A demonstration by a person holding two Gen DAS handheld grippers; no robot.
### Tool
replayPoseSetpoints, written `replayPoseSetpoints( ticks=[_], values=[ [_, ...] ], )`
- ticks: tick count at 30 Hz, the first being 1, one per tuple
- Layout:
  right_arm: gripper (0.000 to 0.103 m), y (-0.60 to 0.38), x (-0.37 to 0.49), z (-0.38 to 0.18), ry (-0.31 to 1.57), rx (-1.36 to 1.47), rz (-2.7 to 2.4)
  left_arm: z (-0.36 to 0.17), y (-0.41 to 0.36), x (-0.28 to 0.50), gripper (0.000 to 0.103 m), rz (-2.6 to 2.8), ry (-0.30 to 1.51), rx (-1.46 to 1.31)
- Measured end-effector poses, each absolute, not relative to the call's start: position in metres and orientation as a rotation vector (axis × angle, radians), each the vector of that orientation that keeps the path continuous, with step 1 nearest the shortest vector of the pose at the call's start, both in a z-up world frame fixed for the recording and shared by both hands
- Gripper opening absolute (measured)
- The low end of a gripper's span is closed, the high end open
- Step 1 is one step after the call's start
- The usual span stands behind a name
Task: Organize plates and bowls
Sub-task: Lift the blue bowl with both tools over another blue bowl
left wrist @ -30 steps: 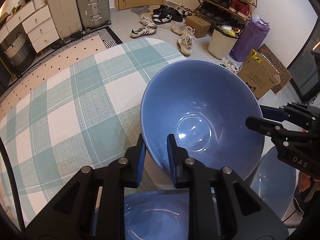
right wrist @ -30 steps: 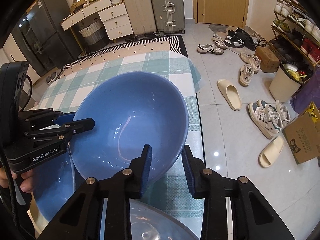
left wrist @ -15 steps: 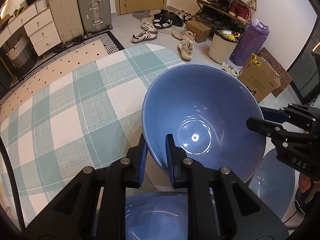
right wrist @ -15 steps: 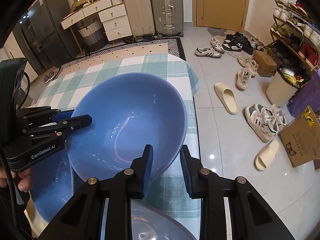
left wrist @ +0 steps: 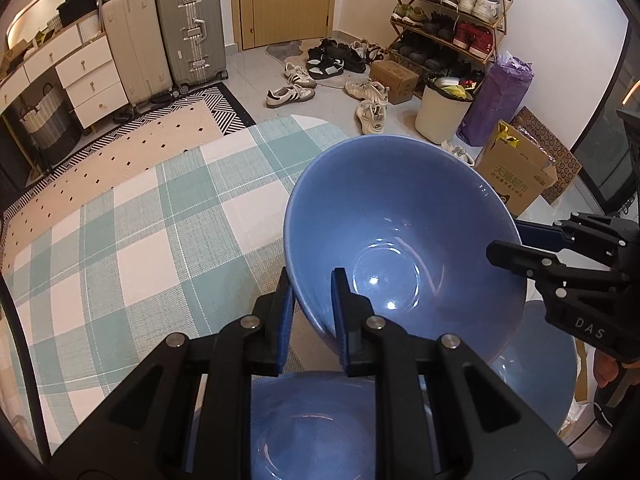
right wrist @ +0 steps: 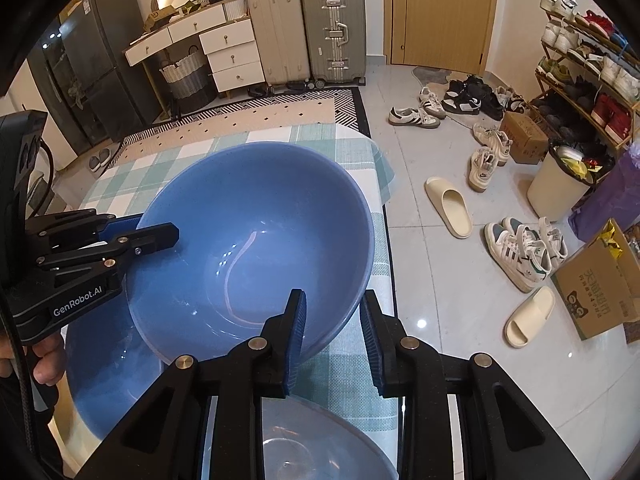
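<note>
A large blue bowl (left wrist: pixel 400 240) hangs tilted above the checked tablecloth; it also shows in the right wrist view (right wrist: pixel 256 248). My left gripper (left wrist: pixel 312 304) is shut on its near rim, one finger inside and one outside. My right gripper (right wrist: pixel 332 324) straddles the opposite rim; a gap shows beside its outer finger, so the jaws look slightly open. A second blue dish (left wrist: pixel 316 424) lies under my left gripper, and a blue plate (left wrist: pixel 536 364) lies below the bowl at the right. A clear bowl (right wrist: pixel 316 444) sits under my right gripper.
The teal and white checked table (left wrist: pixel 140 240) stretches away to the left. Its edge (right wrist: pixel 386 240) drops to a tiled floor with shoes and slippers (right wrist: pixel 448 208). Suitcases (left wrist: pixel 188 28), drawers, a shoe rack (left wrist: pixel 448 12) and boxes stand around the room.
The blue bowl has risen and tilted a little with my left gripper. My right gripper's fingers have spread slightly on the opposite rim.
</note>
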State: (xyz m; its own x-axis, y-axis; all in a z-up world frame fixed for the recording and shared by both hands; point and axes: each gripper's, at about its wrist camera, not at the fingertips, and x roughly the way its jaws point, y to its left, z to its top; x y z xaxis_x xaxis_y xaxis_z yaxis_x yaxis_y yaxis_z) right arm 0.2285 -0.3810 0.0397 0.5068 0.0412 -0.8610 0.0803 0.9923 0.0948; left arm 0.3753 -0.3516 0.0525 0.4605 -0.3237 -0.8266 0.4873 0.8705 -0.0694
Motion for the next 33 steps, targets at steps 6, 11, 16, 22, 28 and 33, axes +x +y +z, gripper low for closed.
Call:
replayPoseSetpoints(
  ticks=[6,11,16,22,28,33],
  values=[
    [0.028,-0.378,0.221,0.050,1.017,0.120,-0.027,0.069,-0.347,0.361,0.015,-0.502,0.947,0.174],
    [0.028,-0.373,0.215,0.059,0.998,0.112,-0.024,0.083,-0.342,0.349,0.015,-0.497,0.927,0.171],
    [0.028,-0.366,0.205,0.071,0.976,0.103,-0.021,0.097,-0.335,0.335,0.015,-0.494,0.906,0.161],
    [0.028,-0.355,0.190,0.086,0.948,0.092,-0.019,0.113,-0.327,0.316,0.015,-0.491,0.879,0.154],
    [0.028,-0.347,0.175,0.096,0.929,0.084,-0.015,0.128,-0.321,0.293,0.015,-0.487,0.856,0.150],
    [0.028,-0.338,0.167,0.105,0.913,0.075,-0.009,0.137,-0.313,0.280,0.015,-0.481,0.842,0.147]
  ],
)
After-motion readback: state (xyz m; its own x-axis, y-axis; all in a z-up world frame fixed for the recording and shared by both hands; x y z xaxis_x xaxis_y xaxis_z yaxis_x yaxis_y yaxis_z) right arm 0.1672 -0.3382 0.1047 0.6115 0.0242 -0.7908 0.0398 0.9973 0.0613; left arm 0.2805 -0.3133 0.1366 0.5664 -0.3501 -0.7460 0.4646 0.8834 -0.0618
